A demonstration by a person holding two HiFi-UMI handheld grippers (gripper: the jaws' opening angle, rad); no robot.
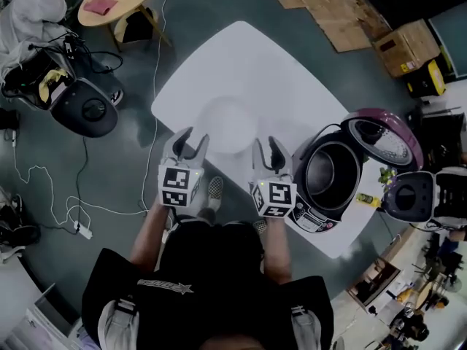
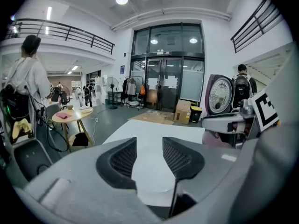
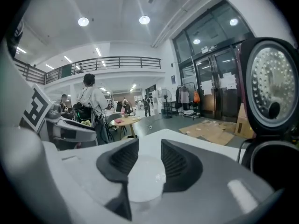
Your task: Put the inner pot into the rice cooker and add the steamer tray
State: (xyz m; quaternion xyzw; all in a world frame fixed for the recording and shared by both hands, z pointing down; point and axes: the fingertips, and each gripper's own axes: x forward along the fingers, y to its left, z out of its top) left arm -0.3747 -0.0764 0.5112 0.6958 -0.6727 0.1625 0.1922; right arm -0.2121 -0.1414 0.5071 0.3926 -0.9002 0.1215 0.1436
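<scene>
Head view: rice cooker (image 1: 306, 208) sits at the table's (image 1: 248, 57) right edge w/ lid (image 1: 383, 138) up and what looks like the inner pot (image 1: 332, 172) already inside, so step 1 seems done. The pale round steamer tray (image 1: 230, 126) lies mid-table, apart from the cooker, w/ left claw (image 1: 192, 143) & right claw (image 1: 267, 152) just short of its near rim. Left gripper view: left claw (image 2: 149, 149) spread, nothing pinched, tray low ahead in the gap. Right gripper view: right claw (image 3: 149, 157) spread too, tray ahead betw. the pads, so pick-up & placing in the pot remain.
</scene>
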